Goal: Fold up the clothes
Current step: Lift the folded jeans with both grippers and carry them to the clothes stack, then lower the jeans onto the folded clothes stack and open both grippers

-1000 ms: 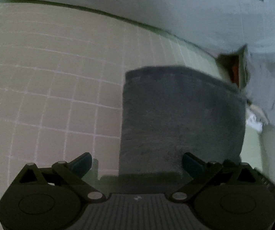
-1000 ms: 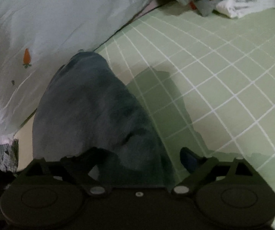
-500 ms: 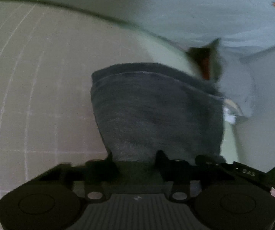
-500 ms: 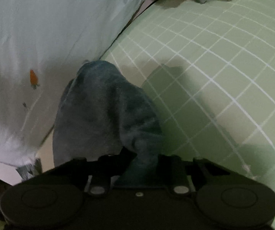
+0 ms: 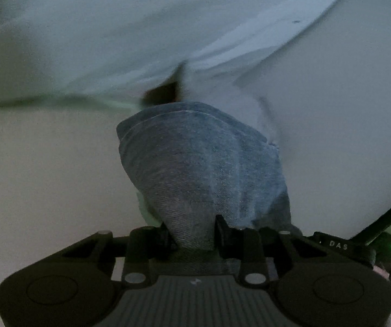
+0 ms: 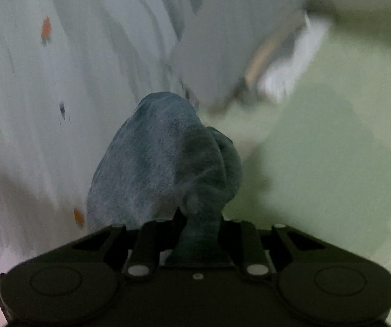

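Left wrist view: "DAS" lettering on gripper body.
Left gripper and right gripper each pinch the folded blue-grey fleece cloth, jaws nearly closed.

The folded garment is a mottled grey-blue denim shade, more teal in the right wrist view. At 10 o'clock of it, the quilt is pale blue-white with small orange carrot prints. At 3 o'clock, the bedsheet is light green. Both grippers' housings are black.
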Tool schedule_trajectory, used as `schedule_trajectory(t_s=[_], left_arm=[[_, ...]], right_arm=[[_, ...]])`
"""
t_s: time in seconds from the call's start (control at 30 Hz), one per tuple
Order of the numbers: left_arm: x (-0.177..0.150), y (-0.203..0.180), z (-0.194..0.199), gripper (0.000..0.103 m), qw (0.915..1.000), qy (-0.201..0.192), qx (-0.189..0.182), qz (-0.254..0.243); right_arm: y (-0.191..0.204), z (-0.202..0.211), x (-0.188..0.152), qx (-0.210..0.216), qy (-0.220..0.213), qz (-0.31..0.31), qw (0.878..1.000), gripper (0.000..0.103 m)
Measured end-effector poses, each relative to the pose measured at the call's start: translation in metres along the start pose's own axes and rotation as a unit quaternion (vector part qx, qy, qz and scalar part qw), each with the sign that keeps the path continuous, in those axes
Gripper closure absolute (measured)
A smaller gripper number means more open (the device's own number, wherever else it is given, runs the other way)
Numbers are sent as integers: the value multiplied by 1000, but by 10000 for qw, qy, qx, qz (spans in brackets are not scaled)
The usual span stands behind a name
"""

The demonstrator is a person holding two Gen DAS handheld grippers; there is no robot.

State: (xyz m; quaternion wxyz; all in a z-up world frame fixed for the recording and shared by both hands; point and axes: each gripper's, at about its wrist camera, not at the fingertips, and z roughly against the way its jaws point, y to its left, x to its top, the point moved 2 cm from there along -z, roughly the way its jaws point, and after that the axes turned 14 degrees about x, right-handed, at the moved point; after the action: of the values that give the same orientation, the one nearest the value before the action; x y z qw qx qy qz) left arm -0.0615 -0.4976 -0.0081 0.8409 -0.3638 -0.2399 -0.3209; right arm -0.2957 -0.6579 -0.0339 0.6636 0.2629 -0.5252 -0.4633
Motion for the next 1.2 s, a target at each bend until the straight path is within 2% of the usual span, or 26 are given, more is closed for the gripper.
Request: schedule_trajectory(t_s=[0.07,0.2,0.27,0.3,0.37,0.4,0.43,0.47,0.5,0.6,0.67,0.73,0.8,0.87,0.9,0.93,1.07,1.2], left_arm=[[27,-35,-22,71,9996,-194,-204,26],[105,-115,-65,71,9934,-901,-621,-339],[148,-145,-89,68,9900,-1179,-701,-330],[168,-157,-104,61,9890,-1292,-663,-277],[197,-173,-137,45,9888,-1456,-186,-262],[203,-175,-156,33,9898,-1399,76,-275],[207,-175,-176,27,9906,-1295,338,-292],[212,-175,-196,27,9906,-1189,600,-308],[210,-172,-217,27,9920,-916,796,-345],[194,-158,-267,27,9908,-129,1263,-463],[183,-150,-278,27,9893,-13,1347,-563],[172,-142,-274,26,9911,0,1249,-466],[168,-137,-261,25,9907,-72,1284,-452],[157,-143,-239,17,9892,-286,1327,-548],[153,-144,-230,9,9883,-373,1352,-596],[147,-147,-218,3,9876,-420,1359,-668],[127,-154,-165,0,9847,-612,1346,-920],[97,-148,-114,0,9830,-814,1384,-886]], right_arm=[[3,10,46,30,-174,247,9995,82],[23,19,158,127,-777,907,9928,82],[36,17,217,149,-1118,1273,9854,82],[31,3,235,4,-1129,1318,9848,81],[20,-24,272,-298,-1136,1396,9832,79],[15,-38,291,-448,-1139,1435,9821,75],[10,-51,309,-599,-1142,1473,9807,73],[4,-65,328,-749,-1144,1511,9790,67],[-1,-78,346,-899,-1147,1549,9771,65],[-52,-124,351,-1986,-810,1336,9675,63],[-63,-124,349,-2036,-944,1229,9667,58],[-64,-115,348,-2002,-1139,1101,9669,56],[-56,-102,340,-2092,-1136,1332,9621,46],[-47,-88,325,-2163,-1106,1621,9564,35],[-41,-80,315,-2157,-1090,1765,9542,30],[-35,-72,304,-2150,-1075,1909,9517,29],[-11,-45,252,-2002,-955,2216,9496,29],[8,-24,193,-2033,-800,2472,9440,27]])
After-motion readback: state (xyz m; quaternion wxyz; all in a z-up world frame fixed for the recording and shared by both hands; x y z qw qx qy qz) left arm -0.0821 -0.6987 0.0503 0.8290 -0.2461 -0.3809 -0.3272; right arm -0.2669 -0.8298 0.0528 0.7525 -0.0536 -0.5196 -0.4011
